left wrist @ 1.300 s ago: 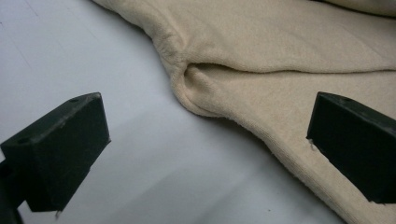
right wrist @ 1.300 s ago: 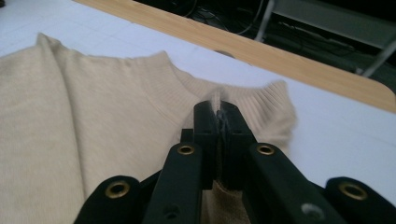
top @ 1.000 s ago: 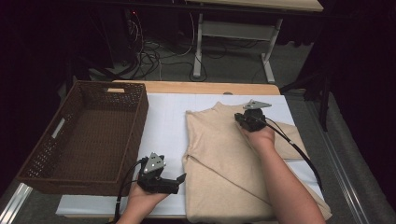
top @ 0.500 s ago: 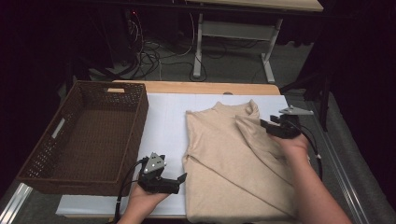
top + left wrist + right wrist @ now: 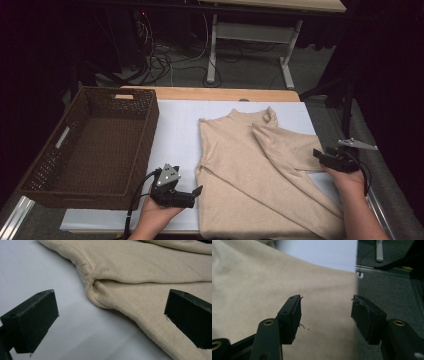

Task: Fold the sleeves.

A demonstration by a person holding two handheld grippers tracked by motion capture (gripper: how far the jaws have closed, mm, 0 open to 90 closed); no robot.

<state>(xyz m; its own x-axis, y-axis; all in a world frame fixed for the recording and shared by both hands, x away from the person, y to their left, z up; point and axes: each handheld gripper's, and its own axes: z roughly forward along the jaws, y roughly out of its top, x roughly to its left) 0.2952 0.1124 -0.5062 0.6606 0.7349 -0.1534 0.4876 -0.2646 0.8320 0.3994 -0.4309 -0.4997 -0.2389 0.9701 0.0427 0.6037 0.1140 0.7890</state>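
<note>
A beige turtleneck sweater (image 5: 250,175) lies flat on the white sheet (image 5: 180,125), with one sleeve (image 5: 285,145) folded across its chest. My left gripper (image 5: 197,191) rests open on the sheet at the sweater's near left edge. In the left gripper view its jaws (image 5: 110,307) frame the curved fold where sleeve and body meet (image 5: 97,285). My right gripper (image 5: 317,154) hovers at the sweater's right edge; its jaws have just been opening. The right gripper view has them (image 5: 325,312) apart, with nothing between them and sweater cloth (image 5: 249,290) underneath.
A brown wicker basket (image 5: 145,107) stands empty at the table's left. The table's wooden far edge (image 5: 215,93) lies beyond the sheet. Dark floor (image 5: 387,277) drops off just right of the sweater. Cables and a desk frame (image 5: 250,35) sit behind the table.
My right gripper has swung from near the sweater's collar out to its right edge, and its jaws stand wider. The left gripper has stayed put.
</note>
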